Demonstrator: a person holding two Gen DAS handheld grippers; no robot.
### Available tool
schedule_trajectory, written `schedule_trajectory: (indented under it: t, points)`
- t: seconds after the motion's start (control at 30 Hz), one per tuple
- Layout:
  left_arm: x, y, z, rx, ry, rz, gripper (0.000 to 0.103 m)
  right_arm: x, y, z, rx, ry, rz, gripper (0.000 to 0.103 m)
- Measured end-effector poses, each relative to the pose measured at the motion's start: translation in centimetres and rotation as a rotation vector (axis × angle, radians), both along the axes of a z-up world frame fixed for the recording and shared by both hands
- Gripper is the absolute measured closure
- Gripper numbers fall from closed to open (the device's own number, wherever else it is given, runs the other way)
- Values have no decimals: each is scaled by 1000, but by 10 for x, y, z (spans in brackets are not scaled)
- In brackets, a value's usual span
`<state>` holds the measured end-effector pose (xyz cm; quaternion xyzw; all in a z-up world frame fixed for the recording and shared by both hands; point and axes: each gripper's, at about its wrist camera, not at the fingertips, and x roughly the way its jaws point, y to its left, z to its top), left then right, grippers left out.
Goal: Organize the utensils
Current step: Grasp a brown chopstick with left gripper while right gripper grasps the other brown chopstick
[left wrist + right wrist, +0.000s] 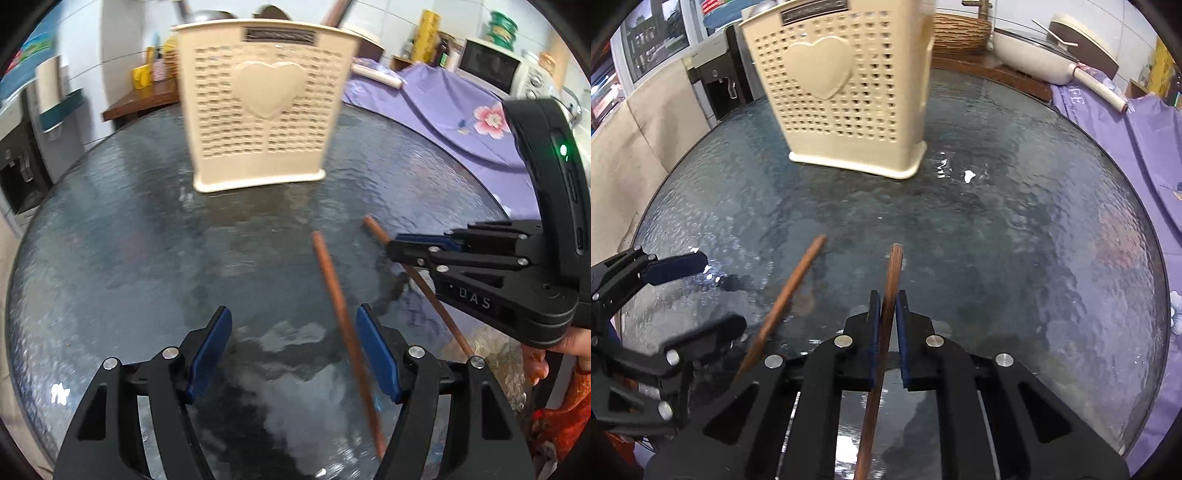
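A cream perforated utensil holder (258, 114) with a heart on its front stands at the far side of the round glass table (129, 240); it also shows in the right wrist view (846, 92). Two brown wooden chopsticks are in view. My right gripper (887, 299) is shut on one chopstick (891, 273); from the left wrist view that gripper (395, 249) is at the right, gripping the same chopstick (424, 284). The other chopstick (343, 325) lies between my open left fingers, near the right pad. My left gripper (293, 325) is open and holds nothing; it shows at lower left (698, 295) beside that chopstick (786, 299).
A purple floral cloth (443, 107) covers the surface to the right, with a microwave (495, 66) behind it. A cream pan (1034, 51) and a woven basket (960, 33) stand on a wooden board behind the table. A water dispenser (18, 166) stands at the left.
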<state>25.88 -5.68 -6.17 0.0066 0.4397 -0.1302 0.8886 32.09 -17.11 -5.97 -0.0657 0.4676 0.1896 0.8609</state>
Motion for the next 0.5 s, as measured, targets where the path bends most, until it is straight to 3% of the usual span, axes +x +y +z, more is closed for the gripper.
schedule_trajectory:
  t: [0.37, 0.5]
  points:
    - [29, -27, -6, 43, 27, -26, 61, 6, -13, 0, 26, 14, -17, 94]
    - [38, -33, -6, 94, 21, -30, 69, 9, -15, 0, 24, 11, -23, 94]
